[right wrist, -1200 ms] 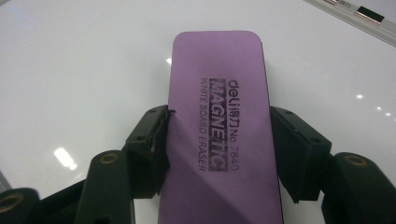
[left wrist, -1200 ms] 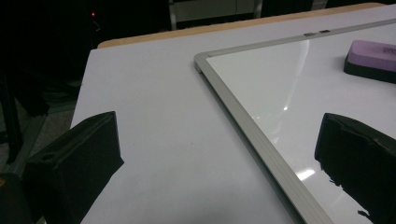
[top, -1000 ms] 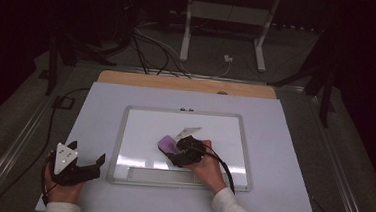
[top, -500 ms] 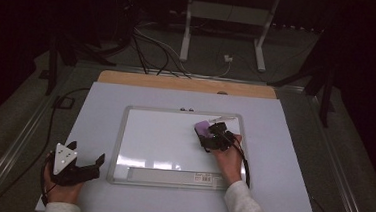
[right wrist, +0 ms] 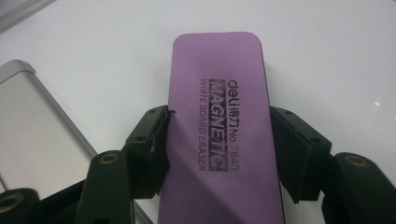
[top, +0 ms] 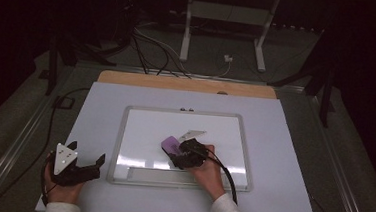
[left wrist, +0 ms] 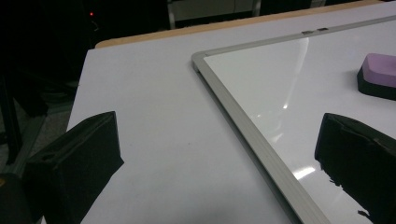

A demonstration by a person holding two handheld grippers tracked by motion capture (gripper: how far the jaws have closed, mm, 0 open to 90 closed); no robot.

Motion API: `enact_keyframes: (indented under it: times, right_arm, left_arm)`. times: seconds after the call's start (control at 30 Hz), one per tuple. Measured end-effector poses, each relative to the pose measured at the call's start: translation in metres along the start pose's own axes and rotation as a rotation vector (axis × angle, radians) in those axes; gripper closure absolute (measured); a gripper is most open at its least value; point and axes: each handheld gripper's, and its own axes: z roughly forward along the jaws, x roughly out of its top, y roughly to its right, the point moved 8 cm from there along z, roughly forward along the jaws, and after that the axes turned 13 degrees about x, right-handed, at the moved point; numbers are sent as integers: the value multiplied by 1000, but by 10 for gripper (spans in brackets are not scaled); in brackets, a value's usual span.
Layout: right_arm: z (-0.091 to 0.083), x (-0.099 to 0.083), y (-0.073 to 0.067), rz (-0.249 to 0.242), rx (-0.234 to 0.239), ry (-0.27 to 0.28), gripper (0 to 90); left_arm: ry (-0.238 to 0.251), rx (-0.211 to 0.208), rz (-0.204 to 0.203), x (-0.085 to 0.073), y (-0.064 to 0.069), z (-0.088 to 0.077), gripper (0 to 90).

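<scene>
A whiteboard (top: 118, 146) with a silver frame lies flat on the white table. My right gripper (top: 183, 153) is over the board's lower middle, shut on a purple magnetic eraser (top: 171, 145). In the right gripper view the eraser (right wrist: 217, 65) lies flat on the board, and the right gripper (right wrist: 219, 126) presses its pads on both long sides. My left gripper (top: 88, 152) rests on the table left of the board, open with nothing in it. In the left gripper view, the left gripper (left wrist: 217, 158) has its jaws wide apart over the board's rim (left wrist: 243, 126), with the eraser (left wrist: 380, 70) far right.
A narrow tray (top: 171, 176) runs along the board's near edge. A wooden strip (top: 187, 84) borders the table's far edge. Beyond it, cables (top: 150, 48) and a metal stand (top: 222, 18) sit on the dark floor. Bare white table (top: 283, 143) surrounds the board.
The right gripper carried the eraser from the board's middle to its upper right, then back to the lower middle. The left gripper stayed put.
</scene>
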Motion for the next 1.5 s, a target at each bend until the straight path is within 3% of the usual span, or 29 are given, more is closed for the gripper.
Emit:
enact_keyframes:
  times: [0.03,0.1,0.23,0.37,0.93,1.17,1.33,1.5]
  right_arm:
    - [-2,-1,2,9,-4,-2,411]
    - [-7,-3,12,11,-62,-5,411]
    - [-23,-12,38,88,-112,21,411]
    - [-35,-19,54,121,-150,22,411]
    - [-54,-30,80,203,-208,42,410]
    - [-54,-31,81,205,-214,35,351]
    - [-59,-28,74,152,-237,65,301]
    - [-63,-19,65,84,-239,111,309]
  left_arm:
    - [2,1,-1,0,0,0,13]
    - [2,3,-7,0,-1,0,13]
    - [-4,2,-2,-1,-1,1,13]
    - [-5,2,-3,-1,-1,1,13]
    - [-7,3,-2,-1,-1,1,13]
    - [-7,3,-1,-2,-1,1,13]
    - [-9,1,1,-2,0,2,12]
    - [-8,-1,3,-1,1,2,12]
